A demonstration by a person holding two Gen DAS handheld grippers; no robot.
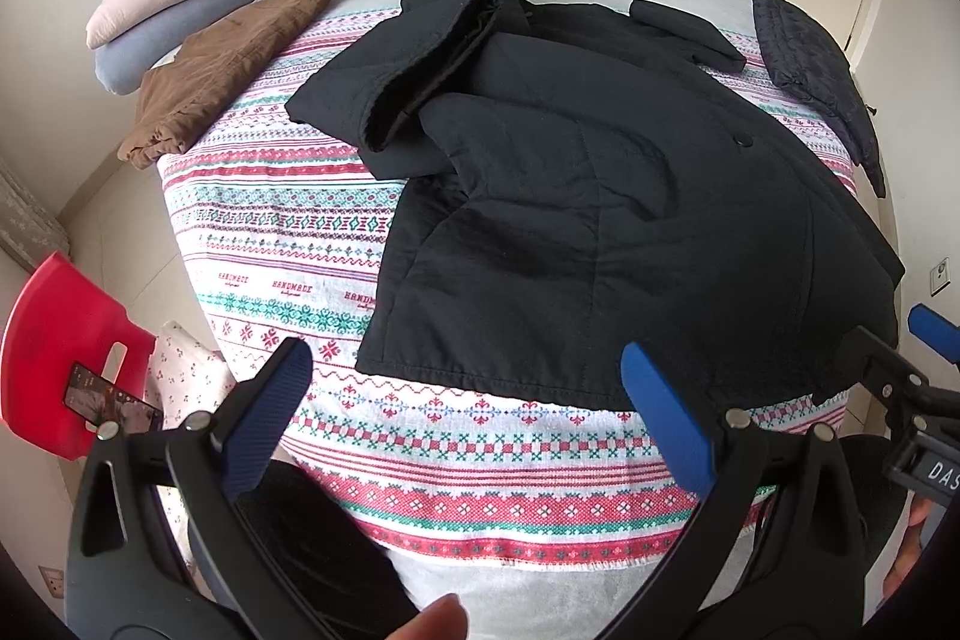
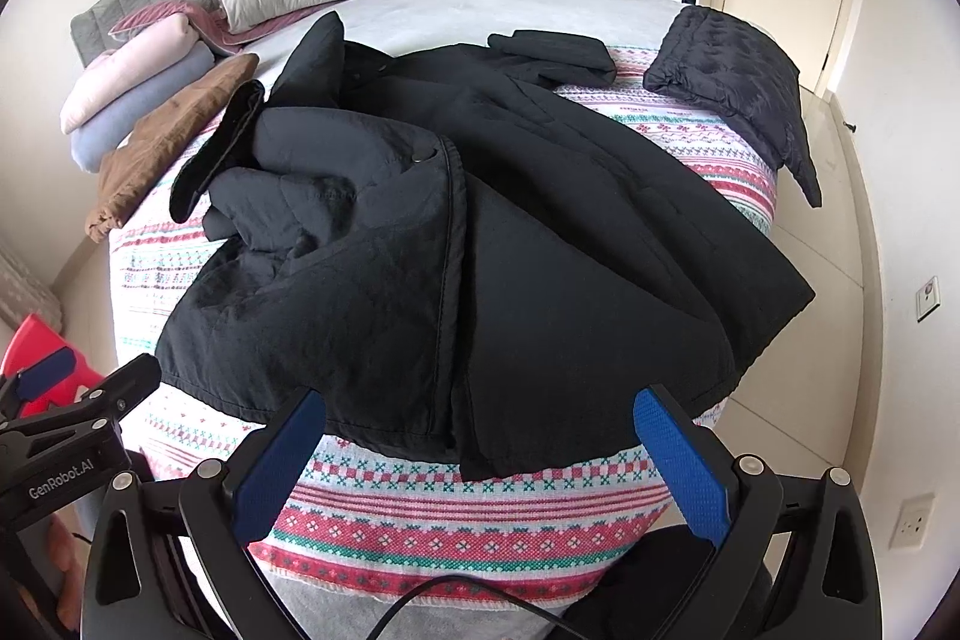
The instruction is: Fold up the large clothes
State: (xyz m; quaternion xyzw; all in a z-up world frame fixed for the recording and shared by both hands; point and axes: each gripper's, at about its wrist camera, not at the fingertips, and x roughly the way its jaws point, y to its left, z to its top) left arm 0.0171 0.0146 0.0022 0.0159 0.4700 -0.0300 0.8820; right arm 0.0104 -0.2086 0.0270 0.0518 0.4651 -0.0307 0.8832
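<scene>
A large black padded coat (image 1: pixel 600 196) lies spread on the patterned cloth (image 1: pixel 288 232) over the bed. One sleeve is folded across its chest, and its hem faces me. It also shows in the right wrist view (image 2: pixel 540 232). My left gripper (image 1: pixel 468 364) is open and empty, held just above the hem near the coat's left bottom corner. My right gripper (image 2: pixel 480 418) is open and empty, over the hem at the coat's right half. The right gripper also shows at the right edge of the left wrist view (image 1: pixel 924 340).
A folded brown garment (image 1: pixel 222 64) lies at the far left of the bed, next to stacked pillows (image 1: pixel 174 16). A folded dark quilted jacket (image 1: pixel 810 70) lies at the right edge. A red chair (image 1: pixel 60 346) with a phone stands left of the bed.
</scene>
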